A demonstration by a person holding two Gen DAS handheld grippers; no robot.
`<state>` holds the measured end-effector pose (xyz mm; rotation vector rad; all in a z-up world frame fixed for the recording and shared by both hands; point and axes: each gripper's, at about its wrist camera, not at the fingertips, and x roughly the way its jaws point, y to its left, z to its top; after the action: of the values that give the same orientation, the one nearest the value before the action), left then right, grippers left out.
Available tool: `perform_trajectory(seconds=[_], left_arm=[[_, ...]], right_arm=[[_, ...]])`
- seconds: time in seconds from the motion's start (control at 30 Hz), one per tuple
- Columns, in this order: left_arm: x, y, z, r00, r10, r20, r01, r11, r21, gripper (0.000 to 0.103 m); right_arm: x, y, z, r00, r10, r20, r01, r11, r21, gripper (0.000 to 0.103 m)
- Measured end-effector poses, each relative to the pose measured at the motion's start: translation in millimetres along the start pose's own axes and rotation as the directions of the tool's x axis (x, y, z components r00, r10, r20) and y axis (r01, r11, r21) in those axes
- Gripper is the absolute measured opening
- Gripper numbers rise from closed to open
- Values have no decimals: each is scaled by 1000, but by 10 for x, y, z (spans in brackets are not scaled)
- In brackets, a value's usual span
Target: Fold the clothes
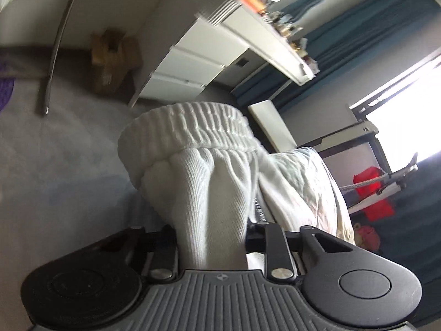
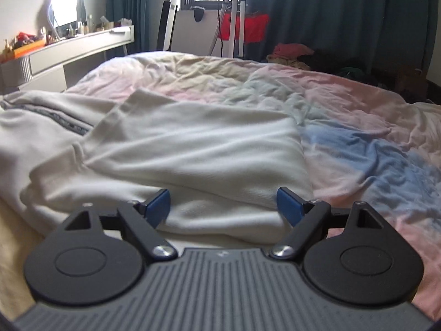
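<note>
In the left wrist view my left gripper (image 1: 211, 237) is shut on a white ribbed garment (image 1: 209, 182). The cloth bunches up between the jaws and hides the fingertips. Its elastic gathered hem (image 1: 193, 127) stands up in front of the camera, lifted off the bed. In the right wrist view the white garment (image 2: 198, 143) lies spread and partly folded on the pastel bed cover (image 2: 358, 127). A grey zip trim (image 2: 69, 121) shows at its left. My right gripper (image 2: 223, 207) hangs open just over the garment's near edge, blue pads (image 2: 158, 207) wide apart and holding nothing.
A white desk (image 2: 82, 47) with clutter runs along the bed's left side, with white drawers (image 1: 193, 63) and a cardboard box (image 1: 110, 60) on grey floor. A red bag (image 2: 248, 27), a stand and a clothes pile (image 2: 292, 52) stand beyond the bed by dark curtains.
</note>
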<state>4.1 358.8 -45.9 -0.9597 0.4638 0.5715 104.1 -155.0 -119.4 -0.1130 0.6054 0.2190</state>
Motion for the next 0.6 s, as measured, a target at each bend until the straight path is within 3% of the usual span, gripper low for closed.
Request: perform_trajectory(seconds=[0.13, 0.33, 0.47, 0.6], left_arm=[[-321, -555, -70, 994, -90, 64, 77, 980, 184, 16], [-805, -1597, -401, 963, -244, 111, 186, 906, 381, 15], [-1034, -2305, -945, 938, -330, 109, 239, 840, 487, 14], [-1024, -2994, -1606, 910, -408, 69, 304, 773, 557, 14]], right_arm=[[17, -49, 67, 999, 13, -29, -12, 999, 33, 86], [-210, -346, 186, 999, -19, -34, 25, 980, 195, 86], [-372, -644, 163, 998, -50, -36, 59, 941, 333, 86], [-608, -949, 156, 998, -68, 7, 57, 892, 448, 86]])
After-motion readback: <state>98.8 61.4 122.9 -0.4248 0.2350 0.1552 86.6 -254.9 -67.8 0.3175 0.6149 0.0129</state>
